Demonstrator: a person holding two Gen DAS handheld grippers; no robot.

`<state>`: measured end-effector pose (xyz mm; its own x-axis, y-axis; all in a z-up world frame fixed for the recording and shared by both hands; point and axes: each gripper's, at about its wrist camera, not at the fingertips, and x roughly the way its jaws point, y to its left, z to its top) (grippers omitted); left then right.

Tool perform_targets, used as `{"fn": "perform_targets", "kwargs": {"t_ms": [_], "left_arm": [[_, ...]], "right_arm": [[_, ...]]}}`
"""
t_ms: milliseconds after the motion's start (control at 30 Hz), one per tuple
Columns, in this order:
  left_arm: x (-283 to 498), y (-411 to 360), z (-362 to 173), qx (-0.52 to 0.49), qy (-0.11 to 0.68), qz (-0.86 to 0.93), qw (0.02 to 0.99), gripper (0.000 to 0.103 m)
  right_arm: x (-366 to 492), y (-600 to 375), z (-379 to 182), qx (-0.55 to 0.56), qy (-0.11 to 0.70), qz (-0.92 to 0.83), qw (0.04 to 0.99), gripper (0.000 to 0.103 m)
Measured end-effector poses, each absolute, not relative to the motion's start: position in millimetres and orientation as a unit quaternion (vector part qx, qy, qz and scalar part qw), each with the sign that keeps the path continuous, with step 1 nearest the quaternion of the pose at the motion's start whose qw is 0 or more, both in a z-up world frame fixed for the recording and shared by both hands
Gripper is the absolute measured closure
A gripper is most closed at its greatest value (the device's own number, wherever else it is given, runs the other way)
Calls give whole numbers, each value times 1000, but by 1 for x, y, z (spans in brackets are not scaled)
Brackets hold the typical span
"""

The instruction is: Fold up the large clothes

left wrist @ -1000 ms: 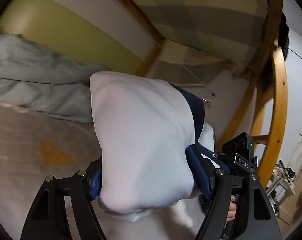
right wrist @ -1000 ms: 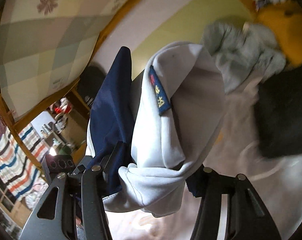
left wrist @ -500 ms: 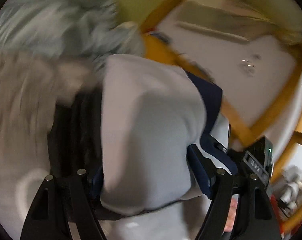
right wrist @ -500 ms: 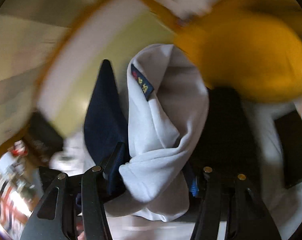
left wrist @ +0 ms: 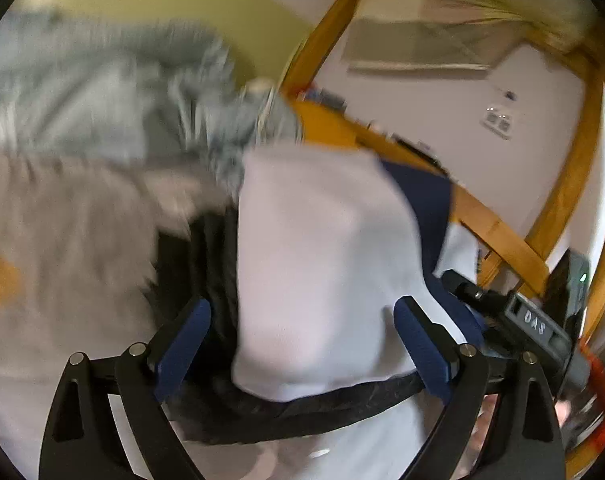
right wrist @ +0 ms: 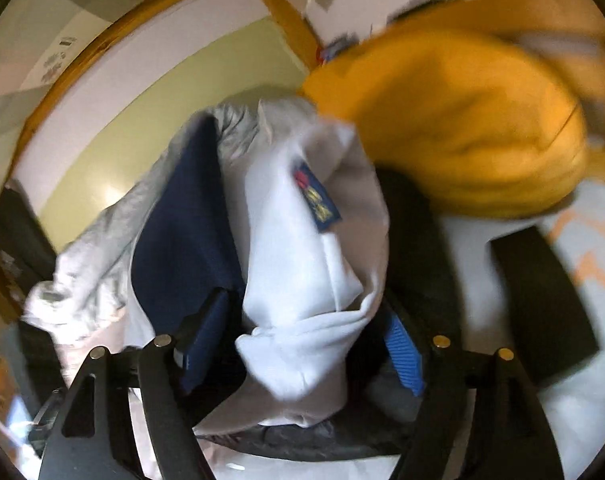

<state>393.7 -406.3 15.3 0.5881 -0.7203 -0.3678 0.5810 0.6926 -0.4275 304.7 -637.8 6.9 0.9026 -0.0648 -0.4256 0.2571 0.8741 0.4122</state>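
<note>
Both jaws opening. Left gripper [left wrist: 302, 340] spread around the folded white-and-navy sweatshirt [left wrist: 322, 248], pads clear of it. Right gripper [right wrist: 302, 344] likewise, cloth between but loose. Bundle long axis running away from both, atop a black garment [left wrist: 206, 264] on the bed [left wrist: 62, 220].

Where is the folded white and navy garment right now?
The white and navy garment sits centre in both wrist views, on a black garment, with grey clothes behind it and a yellow garment to its right.
</note>
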Motion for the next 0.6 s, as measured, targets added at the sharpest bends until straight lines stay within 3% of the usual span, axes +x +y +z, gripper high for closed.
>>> {"fn": "perform_targets", "kwargs": {"t_ms": [67,133,267,433,600], "left_arm": [[374,-392,34,-109,228,-370,894,8],[353,-373,54,-87,195,-359,909,8],[315,-335,97,-41,132,-325,936,8],[268,-277,144,-17,50,-271,961,5],[245,-230,151,-10,13,-235,972,0]], "right_arm": [[282,-621,31,183,167,-167,954,29],[260,-603,53,141,128,-209,959,21],[233,-555,93,103,102,-169,975,19],[206,-488,140,51,61,-139,987,0],[187,-451,154,62,46,-114,990,0]]}}
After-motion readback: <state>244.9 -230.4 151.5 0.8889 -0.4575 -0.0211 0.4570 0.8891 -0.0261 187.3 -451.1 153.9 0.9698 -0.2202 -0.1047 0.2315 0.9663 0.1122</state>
